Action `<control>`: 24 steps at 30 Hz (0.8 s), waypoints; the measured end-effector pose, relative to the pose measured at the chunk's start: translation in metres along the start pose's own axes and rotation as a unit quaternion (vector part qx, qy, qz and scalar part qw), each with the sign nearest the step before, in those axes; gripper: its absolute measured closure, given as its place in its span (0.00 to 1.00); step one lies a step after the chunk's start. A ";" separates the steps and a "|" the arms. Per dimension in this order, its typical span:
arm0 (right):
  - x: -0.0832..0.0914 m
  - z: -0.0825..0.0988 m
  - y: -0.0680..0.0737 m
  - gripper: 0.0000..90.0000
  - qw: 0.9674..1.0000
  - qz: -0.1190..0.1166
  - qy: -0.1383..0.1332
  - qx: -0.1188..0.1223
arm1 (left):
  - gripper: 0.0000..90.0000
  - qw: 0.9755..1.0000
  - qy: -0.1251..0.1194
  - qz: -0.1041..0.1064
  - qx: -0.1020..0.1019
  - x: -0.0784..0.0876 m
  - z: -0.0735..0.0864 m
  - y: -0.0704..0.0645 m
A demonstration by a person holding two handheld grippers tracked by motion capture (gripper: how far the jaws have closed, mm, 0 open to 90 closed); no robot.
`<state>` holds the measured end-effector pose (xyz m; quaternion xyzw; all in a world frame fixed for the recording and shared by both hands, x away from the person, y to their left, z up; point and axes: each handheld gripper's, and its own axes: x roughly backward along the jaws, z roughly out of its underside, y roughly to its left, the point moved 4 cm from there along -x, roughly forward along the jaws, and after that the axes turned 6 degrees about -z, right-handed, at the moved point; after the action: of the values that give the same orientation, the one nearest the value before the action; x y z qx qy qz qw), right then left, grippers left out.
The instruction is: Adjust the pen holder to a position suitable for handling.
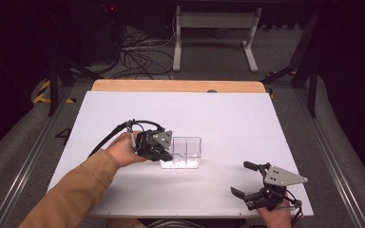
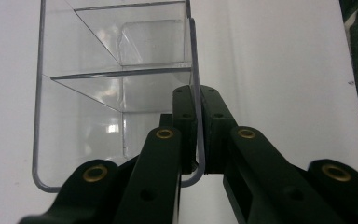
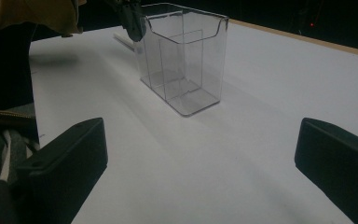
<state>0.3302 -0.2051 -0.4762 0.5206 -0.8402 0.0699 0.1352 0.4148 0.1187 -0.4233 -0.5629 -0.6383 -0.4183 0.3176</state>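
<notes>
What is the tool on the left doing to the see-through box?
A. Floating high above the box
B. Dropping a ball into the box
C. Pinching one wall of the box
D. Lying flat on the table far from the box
C: the left tool has its jaws shut on one thin wall of the clear box, one jaw inside and one outside.

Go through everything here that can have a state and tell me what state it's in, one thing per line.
Clear plastic box: upright on the white table, open-topped, nothing seen inside its divided compartments.
Left hand-held gripper: shut on the box's wall, one jaw inside and one outside.
Right hand-held gripper: open, holding nothing, apart from the box near the table's front right corner.
</notes>
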 end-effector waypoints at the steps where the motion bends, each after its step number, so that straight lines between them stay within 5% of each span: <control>1: 0.000 0.000 0.000 0.03 1.000 0.000 0.000 0.001 | 0.96 1.000 0.000 0.000 0.000 0.000 0.000 0.000; 4: 0.000 0.000 0.000 0.03 1.000 0.000 0.000 0.000 | 0.95 1.000 -0.001 0.002 -0.001 0.000 0.000 0.000; 9: 0.000 0.000 0.000 0.03 1.000 -0.001 0.001 0.001 | 0.74 1.000 -0.004 0.014 0.002 0.002 0.000 -0.002; 16: 0.000 0.000 0.000 0.03 1.000 -0.002 0.001 0.001 | 0.62 1.000 0.016 0.013 0.006 0.001 -0.003 -0.009; 24: -0.001 0.000 0.000 0.03 1.000 -0.002 0.002 0.002 | 0.58 0.999 0.028 0.024 0.020 0.001 -0.006 -0.008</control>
<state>0.3301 -0.2044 -0.4766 0.5223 -0.8387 0.0721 0.1365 0.4070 0.1136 -0.4215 -0.5595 -0.6240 -0.4134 0.3560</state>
